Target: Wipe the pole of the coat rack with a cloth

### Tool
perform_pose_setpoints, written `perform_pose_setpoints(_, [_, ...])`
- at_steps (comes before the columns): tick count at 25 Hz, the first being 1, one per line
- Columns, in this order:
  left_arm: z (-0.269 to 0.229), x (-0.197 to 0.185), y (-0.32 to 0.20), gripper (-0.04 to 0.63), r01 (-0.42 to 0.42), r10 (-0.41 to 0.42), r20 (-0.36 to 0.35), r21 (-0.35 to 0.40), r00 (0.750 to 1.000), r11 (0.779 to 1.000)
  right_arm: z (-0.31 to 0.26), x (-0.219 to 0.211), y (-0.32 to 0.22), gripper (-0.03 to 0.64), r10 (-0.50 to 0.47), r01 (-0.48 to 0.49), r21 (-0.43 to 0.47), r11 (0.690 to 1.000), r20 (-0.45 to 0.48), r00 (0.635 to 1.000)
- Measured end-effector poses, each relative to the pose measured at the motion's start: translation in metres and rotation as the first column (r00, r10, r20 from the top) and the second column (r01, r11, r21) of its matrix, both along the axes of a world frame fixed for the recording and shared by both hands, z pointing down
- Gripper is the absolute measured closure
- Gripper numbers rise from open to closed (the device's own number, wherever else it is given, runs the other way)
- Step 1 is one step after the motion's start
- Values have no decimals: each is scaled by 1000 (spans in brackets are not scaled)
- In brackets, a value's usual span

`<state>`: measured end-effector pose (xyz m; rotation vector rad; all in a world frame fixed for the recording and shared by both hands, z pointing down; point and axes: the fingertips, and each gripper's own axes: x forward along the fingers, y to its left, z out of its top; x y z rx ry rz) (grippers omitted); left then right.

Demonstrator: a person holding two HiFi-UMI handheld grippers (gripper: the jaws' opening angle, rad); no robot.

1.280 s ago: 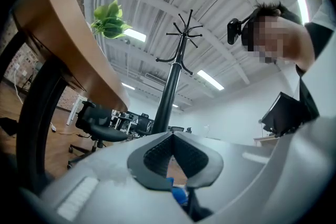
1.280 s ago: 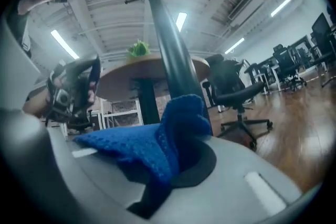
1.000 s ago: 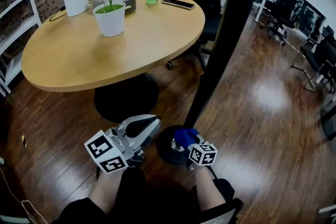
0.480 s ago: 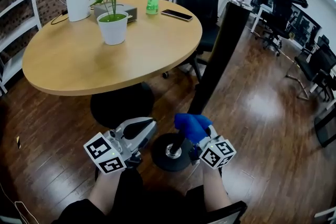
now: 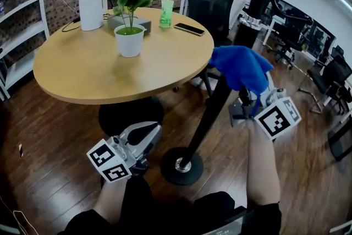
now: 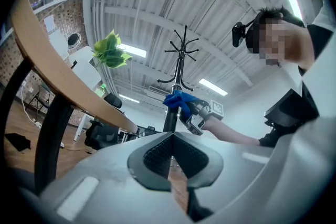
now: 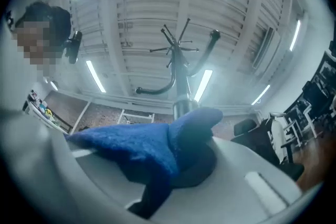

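Right gripper (image 5: 248, 97) is clamping blue cloth (image 5: 240, 66) against coat-rack pole (image 5: 211, 114).
Left gripper (image 5: 147, 134) is hanging low, jaws pressed together, gripping nothing.

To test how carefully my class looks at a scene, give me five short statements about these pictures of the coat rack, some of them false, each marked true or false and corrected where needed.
1. The right hand-held gripper holds a blue cloth. True.
2. The cloth lies on the round base of the coat rack. False: it is against the pole, well above the base.
3. The left hand-held gripper has its jaws together with nothing between them. True.
4. The potted plant stands on the floor. False: it stands on the round wooden table.
5. A green bottle stands upright on the table. True.
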<state>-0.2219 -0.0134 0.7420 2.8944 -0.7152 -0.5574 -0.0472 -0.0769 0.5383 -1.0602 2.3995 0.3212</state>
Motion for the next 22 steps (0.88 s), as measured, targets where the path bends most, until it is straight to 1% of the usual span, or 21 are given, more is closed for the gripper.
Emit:
perform_pose_setpoints(3, [-8,-9,4,595,18,-18,-8,13,1000,1000,-34,1,1,595,43,-42,23,999,-33,999])
perform_pose_setpoints(5, [-11,-10,7,595,22,-22,-13,20,1000,1000,-39,4,-1,595,56,-56,6,998,-11,998])
perform_pose_setpoints(9, [-10,-8,14,595,7,-7,-9,23,1000,1000,-15,17,-1,595,95,-94,-27,995,46,994])
perform_pose_setpoints(12, [-10,-11,10,595,14,-13,-19,19,1000,1000,14,16,-1,595,62,-59,-48,997,50,997])
perform_pose_setpoints(15, [-7,-7,8,595,7,-7,-19,17,1000,1000,57,17,-2,595,33,-28,-97,995,51,998])
perform_pose_setpoints(17, [-3,-2,7,595,-4,4,-11,11,1000,1000,99,16,-2,595,5,2,-133,991,51,999])
perform_pose_setpoints(18, [-2,0,6,595,-8,8,-6,9,1000,1000,125,17,-3,595,-6,16,-167,986,60,998])
perform_pose_setpoints(20, [-2,2,3,595,-11,11,-1,8,1000,1000,184,18,-6,595,-24,43,-257,965,77,997])
perform_pose_setpoints(22, [-2,2,0,595,-9,9,4,8,1000,1000,246,14,-7,595,-46,65,-349,935,61,997])
